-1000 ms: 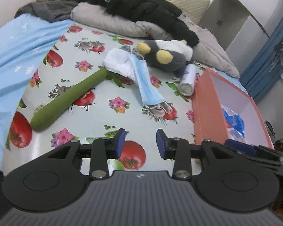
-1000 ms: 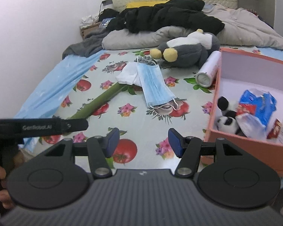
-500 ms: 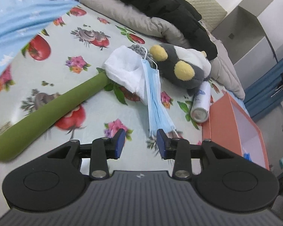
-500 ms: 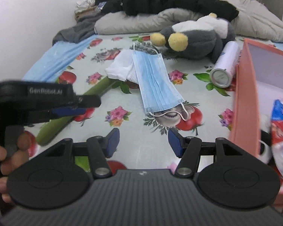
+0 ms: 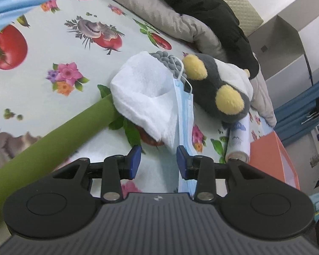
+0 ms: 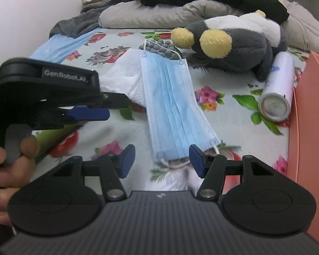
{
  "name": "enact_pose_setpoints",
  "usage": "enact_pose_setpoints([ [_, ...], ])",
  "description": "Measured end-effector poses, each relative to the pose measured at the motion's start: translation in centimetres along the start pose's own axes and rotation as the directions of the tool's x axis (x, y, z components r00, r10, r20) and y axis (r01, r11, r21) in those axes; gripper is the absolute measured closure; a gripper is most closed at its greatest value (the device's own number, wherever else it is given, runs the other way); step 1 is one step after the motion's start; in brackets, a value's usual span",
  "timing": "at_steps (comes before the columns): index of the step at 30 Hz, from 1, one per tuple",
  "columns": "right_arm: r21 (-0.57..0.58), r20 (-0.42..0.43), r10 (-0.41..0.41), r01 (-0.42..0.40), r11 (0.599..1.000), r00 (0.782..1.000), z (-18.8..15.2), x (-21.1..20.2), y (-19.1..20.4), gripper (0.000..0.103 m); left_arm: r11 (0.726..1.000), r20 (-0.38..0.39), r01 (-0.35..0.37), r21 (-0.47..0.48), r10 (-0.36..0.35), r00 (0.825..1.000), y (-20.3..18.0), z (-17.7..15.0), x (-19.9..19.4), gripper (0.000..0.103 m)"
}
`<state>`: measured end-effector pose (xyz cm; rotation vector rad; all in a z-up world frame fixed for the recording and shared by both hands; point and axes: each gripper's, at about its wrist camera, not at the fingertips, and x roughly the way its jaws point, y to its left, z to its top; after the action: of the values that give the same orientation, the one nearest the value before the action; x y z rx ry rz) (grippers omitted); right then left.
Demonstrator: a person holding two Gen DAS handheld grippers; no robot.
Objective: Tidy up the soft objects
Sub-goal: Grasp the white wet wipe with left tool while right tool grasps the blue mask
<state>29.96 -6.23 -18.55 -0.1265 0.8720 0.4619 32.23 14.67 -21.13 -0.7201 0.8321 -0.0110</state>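
"GenRobot.AI" lettering on the left tongs [image 6: 91, 114] beside the blue mask [image 6: 170, 106]

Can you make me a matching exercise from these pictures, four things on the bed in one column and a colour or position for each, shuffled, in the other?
Things:
1. face mask
2. plush toy
3. spray can
4. foam stick

Descriptions:
A. green, one end tucked under the white cloth
B. lying on its side beside the orange box
C. light blue, pleated, lower end between the open right tool's tips
D. dark grey and white with two yellow pads

Pairs: 1-C, 2-D, 3-B, 4-A
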Motion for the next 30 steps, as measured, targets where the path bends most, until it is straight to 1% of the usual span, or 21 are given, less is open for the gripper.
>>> enact_pose_setpoints([
  [5,0.002,-0.001,-0.003,0.003,1.0,1.0,0.7,1.9,-0.5,0.045,0.999,0.002,0.029,-0.027,-0.029,1.0,0.5,1.0,1.6,0.061],
  [6,0.0,-0.002,0.001,-0.001,1.0,1.0,0.7,2.2,-0.5,0.048,0.999,0.001,0.031,-0.033,-0.031,1.0,0.7,1.2,1.9,0.061],
  [9,-0.01,-0.011,0.013,-0.013,1.0,1.0,0.6,3.1,-0.3,0.051,0.997,-0.001,0.05,-0.053,-0.05,0.999,1.1,1.5,2.6,0.062],
  [10,-0.018,-0.008,0.002,-0.002,1.0,1.0,0.5,3.3,-0.2,0.053,0.997,-0.002,0.05,-0.058,-0.051,0.999,1.2,1.6,2.8,0.062],
  [11,-0.024,-0.006,-0.007,0.007,1.0,1.0,0.5,3.5,-0.2,0.057,0.997,-0.001,0.045,-0.059,-0.046,0.999,1.2,1.6,3.0,0.062],
  [12,-0.031,-0.004,-0.013,0.013,0.999,1.0,0.5,3.6,-0.1,0.062,0.998,-0.002,0.039,-0.056,-0.04,0.999,1.2,1.7,3.2,0.068],
  [13,-0.039,-0.004,-0.018,0.018,0.999,1.0,0.5,3.8,-0.1,0.065,0.998,-0.005,0.037,-0.05,-0.037,0.999,1.1,1.6,3.3,0.072],
  [14,-0.043,-0.005,-0.025,0.025,0.999,1.0,0.5,3.9,-0.1,0.072,0.998,-0.002,0.038,-0.05,-0.038,0.999,1.0,1.6,3.4,0.078],
  [15,-0.045,-0.005,-0.028,0.027,0.999,1.0,0.6,3.9,-0.2,0.082,0.998,0.002,0.045,-0.049,-0.045,0.999,0.9,1.5,3.3,0.083],
  [16,-0.05,-0.002,-0.033,0.032,0.998,0.999,0.6,3.9,-0.2,0.086,0.998,-0.004,0.044,-0.04,-0.045,0.999,0.7,1.5,3.4,0.088],
  [17,-0.055,0.0,-0.039,0.039,0.998,0.999,0.7,3.8,-0.2,0.088,0.999,-0.005,0.034,-0.025,-0.034,0.999,0.4,1.4,3.4,0.093],
  [18,-0.056,0.003,-0.039,0.04,0.998,0.999,0.8,3.6,-0.3,0.09,0.999,0.0,0.029,-0.018,-0.029,1.0,0.2,1.3,3.3,0.094],
  [21,-0.061,0.02,-0.048,0.05,0.997,0.999,0.9,2.6,-0.3,0.092,1.0,0.013,0.027,0.005,-0.027,1.0,-0.5,0.9,2.5,0.097],
  [25,-0.06,0.043,-0.065,0.068,0.996,0.997,0.8,0.6,-0.4,0.092,0.997,0.033,-0.012,0.075,0.009,0.999,-1.7,0.1,0.6,0.098],
  [30,-0.077,0.069,-0.093,0.099,0.992,0.993,0.1,-2.3,-0.3,0.092,0.996,0.033,-0.013,0.088,0.011,0.999,-2.0,-1.6,-2.3,0.098],
])
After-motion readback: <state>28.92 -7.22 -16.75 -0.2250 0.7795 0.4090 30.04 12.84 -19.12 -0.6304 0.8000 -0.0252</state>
